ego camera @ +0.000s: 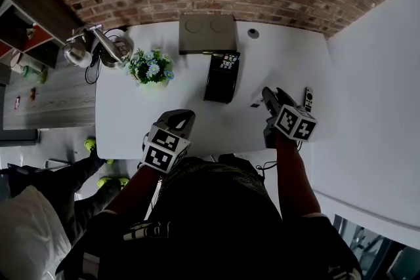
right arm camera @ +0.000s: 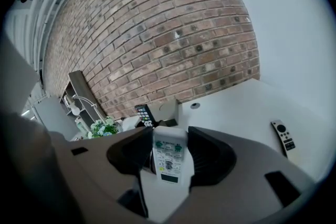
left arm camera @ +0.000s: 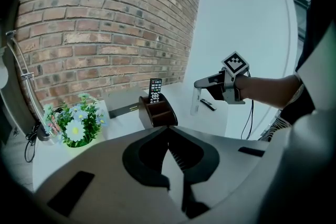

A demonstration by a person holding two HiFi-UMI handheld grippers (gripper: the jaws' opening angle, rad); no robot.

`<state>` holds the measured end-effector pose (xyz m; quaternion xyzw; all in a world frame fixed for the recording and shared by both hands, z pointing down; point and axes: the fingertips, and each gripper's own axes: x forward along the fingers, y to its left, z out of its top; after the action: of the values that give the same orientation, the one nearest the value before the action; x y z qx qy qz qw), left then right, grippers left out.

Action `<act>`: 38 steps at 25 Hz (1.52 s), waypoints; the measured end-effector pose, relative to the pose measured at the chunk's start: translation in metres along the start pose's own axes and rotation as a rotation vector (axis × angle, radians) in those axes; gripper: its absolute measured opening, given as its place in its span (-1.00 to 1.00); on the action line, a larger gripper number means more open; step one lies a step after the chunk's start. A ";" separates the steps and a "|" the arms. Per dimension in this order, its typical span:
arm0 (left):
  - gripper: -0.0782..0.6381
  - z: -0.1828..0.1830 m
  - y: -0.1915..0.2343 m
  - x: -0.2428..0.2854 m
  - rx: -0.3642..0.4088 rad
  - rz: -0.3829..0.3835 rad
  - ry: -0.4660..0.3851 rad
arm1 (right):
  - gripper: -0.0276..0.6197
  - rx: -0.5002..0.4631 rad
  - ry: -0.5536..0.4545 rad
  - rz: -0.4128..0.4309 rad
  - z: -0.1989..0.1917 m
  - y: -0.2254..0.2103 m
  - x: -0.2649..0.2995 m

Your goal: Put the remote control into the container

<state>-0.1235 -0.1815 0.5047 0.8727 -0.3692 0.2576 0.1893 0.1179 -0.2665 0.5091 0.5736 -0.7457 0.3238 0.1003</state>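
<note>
A white remote control (right arm camera: 169, 157) stands upright between the jaws of my right gripper (right arm camera: 169, 136), which is shut on it. From the left gripper view the remote (left arm camera: 196, 101) hangs down from the right gripper (left arm camera: 210, 84) just above the white table (ego camera: 131, 121). The dark brown container (ego camera: 220, 82) stands mid-table, to the left of and beyond the right gripper (ego camera: 270, 101). A black remote (ego camera: 228, 62) is standing in its far compartment. My left gripper (ego camera: 180, 120) hovers near the table's front edge, its jaws shut on nothing.
A slim pale remote (ego camera: 308, 99) lies on the table just right of the right gripper, near the white wall. A flower pot (ego camera: 151, 67) stands at the left, a grey flat box (ego camera: 207, 34) at the back against the brick wall, a desk lamp (ego camera: 98, 46) beyond the left edge.
</note>
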 end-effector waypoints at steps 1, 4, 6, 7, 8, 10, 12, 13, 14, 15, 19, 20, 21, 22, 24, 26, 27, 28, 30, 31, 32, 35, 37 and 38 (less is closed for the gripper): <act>-0.77 -0.001 0.002 -0.002 -0.003 0.005 -0.001 | -0.24 -0.006 -0.005 0.019 0.003 0.010 0.003; -0.77 -0.004 0.008 -0.010 -0.015 0.025 -0.007 | -0.24 -0.027 -0.022 0.070 0.015 0.038 0.013; -0.77 -0.007 0.012 -0.015 -0.025 0.038 -0.004 | -0.24 -0.041 -0.035 0.092 0.023 0.053 0.020; -0.77 -0.009 0.014 -0.018 -0.031 0.044 -0.004 | -0.24 -0.047 -0.040 0.101 0.026 0.060 0.024; -0.77 -0.011 0.016 -0.020 -0.036 0.050 -0.006 | -0.24 -0.051 -0.045 0.108 0.029 0.067 0.027; -0.77 -0.013 0.020 -0.025 -0.047 0.062 -0.009 | -0.24 -0.058 -0.055 0.118 0.035 0.079 0.036; -0.77 -0.015 0.024 -0.030 -0.057 0.074 -0.013 | -0.24 -0.063 -0.070 0.122 0.041 0.089 0.044; -0.77 -0.017 0.026 -0.032 -0.062 0.080 -0.014 | -0.24 -0.066 -0.080 0.121 0.043 0.093 0.049; -0.76 -0.018 0.028 -0.034 -0.068 0.085 -0.016 | -0.24 -0.068 -0.090 0.117 0.045 0.096 0.054; -0.77 -0.019 0.030 -0.037 -0.074 0.092 -0.017 | -0.24 -0.069 -0.101 0.110 0.046 0.098 0.059; -0.77 -0.024 0.036 -0.046 -0.096 0.115 -0.026 | -0.24 -0.078 -0.129 0.061 0.041 0.098 0.079; -0.77 -0.025 0.038 -0.047 -0.101 0.120 -0.027 | -0.24 -0.085 -0.130 0.048 0.038 0.096 0.082; -0.77 -0.027 0.039 -0.049 -0.107 0.125 -0.028 | -0.24 -0.089 -0.129 0.035 0.035 0.094 0.086; -0.77 -0.029 0.041 -0.051 -0.113 0.129 -0.029 | -0.24 -0.093 -0.125 0.024 0.031 0.092 0.088; -0.77 -0.032 0.043 -0.053 -0.124 0.136 -0.029 | -0.24 -0.105 -0.108 0.009 0.022 0.090 0.092; -0.77 -0.035 0.043 -0.055 -0.131 0.139 -0.029 | -0.24 -0.120 -0.084 0.005 0.012 0.090 0.095; -0.77 -0.036 0.044 -0.056 -0.133 0.140 -0.030 | -0.24 -0.126 -0.071 0.006 0.006 0.090 0.096; -0.77 -0.037 0.044 -0.056 -0.134 0.140 -0.030 | -0.24 -0.131 -0.057 0.009 0.001 0.091 0.097; -0.77 -0.037 0.045 -0.057 -0.134 0.140 -0.031 | -0.24 -0.142 -0.025 0.013 -0.009 0.092 0.100; -0.77 -0.037 0.045 -0.057 -0.133 0.139 -0.033 | -0.24 -0.148 -0.009 0.012 -0.014 0.092 0.101; -0.77 -0.037 0.044 -0.057 -0.132 0.137 -0.034 | -0.24 -0.153 0.005 0.009 -0.019 0.091 0.102; -0.77 -0.035 0.042 -0.057 -0.126 0.131 -0.037 | -0.24 -0.169 0.042 -0.008 -0.027 0.088 0.102; -0.77 -0.035 0.041 -0.057 -0.122 0.124 -0.036 | -0.24 -0.174 0.063 -0.008 -0.031 0.088 0.101; -0.77 -0.035 0.040 -0.057 -0.120 0.121 -0.035 | -0.24 -0.176 0.067 0.001 -0.033 0.089 0.101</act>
<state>-0.1980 -0.1585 0.5052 0.8402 -0.4394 0.2308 0.2186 -0.0033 -0.3153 0.5543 0.5509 -0.7678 0.2764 0.1749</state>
